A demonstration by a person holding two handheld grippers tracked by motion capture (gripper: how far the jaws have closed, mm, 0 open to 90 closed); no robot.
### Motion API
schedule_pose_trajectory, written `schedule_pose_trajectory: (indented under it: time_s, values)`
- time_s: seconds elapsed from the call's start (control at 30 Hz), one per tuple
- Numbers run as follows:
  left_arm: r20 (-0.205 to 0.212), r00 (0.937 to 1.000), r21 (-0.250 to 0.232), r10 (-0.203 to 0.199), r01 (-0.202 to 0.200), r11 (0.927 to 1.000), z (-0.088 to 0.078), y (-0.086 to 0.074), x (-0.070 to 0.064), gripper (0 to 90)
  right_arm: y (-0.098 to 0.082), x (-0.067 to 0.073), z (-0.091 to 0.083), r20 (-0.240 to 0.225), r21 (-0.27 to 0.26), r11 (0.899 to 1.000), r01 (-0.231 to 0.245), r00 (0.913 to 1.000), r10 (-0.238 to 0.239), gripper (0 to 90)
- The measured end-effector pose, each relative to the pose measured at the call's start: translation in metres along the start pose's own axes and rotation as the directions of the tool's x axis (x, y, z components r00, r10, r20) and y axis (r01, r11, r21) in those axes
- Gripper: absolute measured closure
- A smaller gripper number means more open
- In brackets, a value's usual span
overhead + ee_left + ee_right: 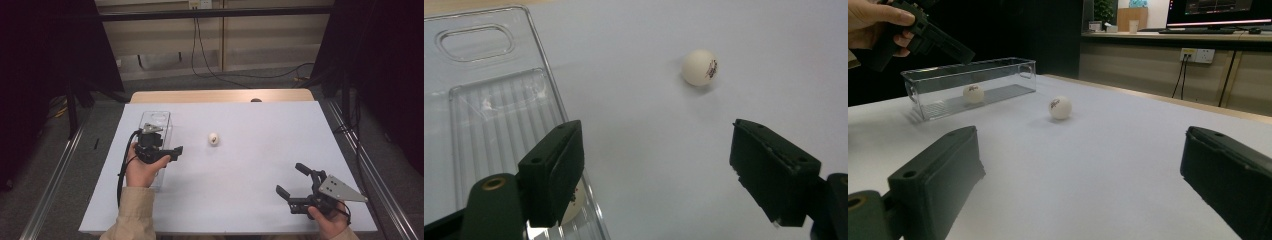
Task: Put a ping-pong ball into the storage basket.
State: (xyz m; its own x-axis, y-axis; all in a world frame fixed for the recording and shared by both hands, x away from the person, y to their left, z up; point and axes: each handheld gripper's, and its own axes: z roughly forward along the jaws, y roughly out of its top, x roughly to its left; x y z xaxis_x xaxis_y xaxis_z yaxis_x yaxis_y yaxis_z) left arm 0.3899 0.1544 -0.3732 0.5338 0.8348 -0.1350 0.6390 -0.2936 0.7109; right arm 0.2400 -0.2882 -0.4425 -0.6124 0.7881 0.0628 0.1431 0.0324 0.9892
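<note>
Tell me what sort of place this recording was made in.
Probably an office or lab set up for recording: a white-covered table, black curtains on both sides, wall sockets with trailing cables, and a monitor on a desk behind.

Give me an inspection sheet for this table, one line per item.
Surface: white table top, bare wooden strip at its far edge.
Job's things: clear plastic bin holding one ping-pong ball; second ping-pong ball loose on the table beside the bin.
Clutter: nothing seen.
Grippers: left gripper over the bin, jaws open, nothing between them; right gripper at the near right, jaws open, nothing between them.
Cables: black cable trailing from the left gripper; wall cables running to the floor.
Surroundings: black curtains either side, wall socket, monitor.
</note>
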Motion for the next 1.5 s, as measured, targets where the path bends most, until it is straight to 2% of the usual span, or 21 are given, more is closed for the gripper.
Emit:
schedule_pose_trajectory:
  time_s: [0.3, 0.43, 1.5]
  values:
    - [0.023, 0.9997, 0.002, 0.002, -0.002, 1.0000, 0.005, 0.000, -0.006, 20.7, 0.000, 0.000, 0.000, -0.001, 0.001, 1.000, 0.001, 1.0000, -0.001, 2.4]
    - [0.017, 0.9998, -0.003, 0.007, -0.007, 1.0000, 0.006, 0.001, -0.009, 20.0, 0.000, 0.000, 0.001, 0.000, 0.001, 1.000, 0.001, 1.0000, -0.001, 2.3]
    - [0.061, 0.9978, 0.000, 0.028, -0.028, 0.9996, 0.022, 0.007, -0.029, 15.3, 0.000, 0.000, 0.001, -0.002, 0.001, 1.000, 0.002, 1.0000, -0.002, 2.4]
